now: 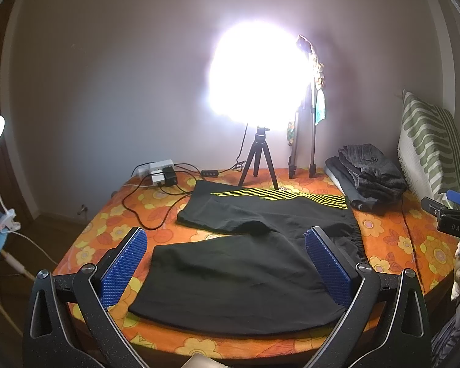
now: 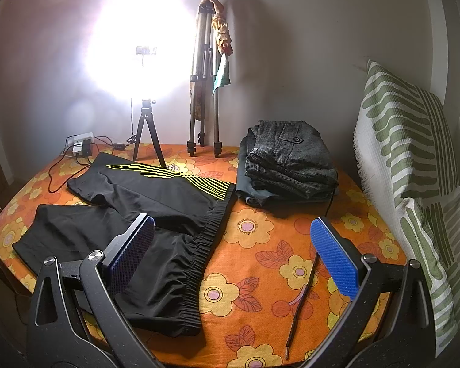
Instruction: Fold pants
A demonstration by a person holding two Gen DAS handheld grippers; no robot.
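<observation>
The black pants (image 2: pixel 132 214) lie spread flat on the orange floral bedspread (image 2: pixel 276 245), center-left of the right wrist view, legs toward the left, elastic waistband (image 2: pixel 205 245) running diagonally mid-frame. Fabric looks thin, light, limp & probably a bit slick, so it'd likely sag & slide; best hold is prob. the gathered waistband or a leg hem (image 1: pixel 230 322). Left gripper (image 1: pixel 227 263) hovers w/ jaws wide over the near leg; right gripper (image 2: pixel 230 254) also wide, holding nothing. Folded grey clothes (image 2: pixel 291 159) sit upper right, striped pillow (image 2: pixel 414 168) at the right edge.
</observation>
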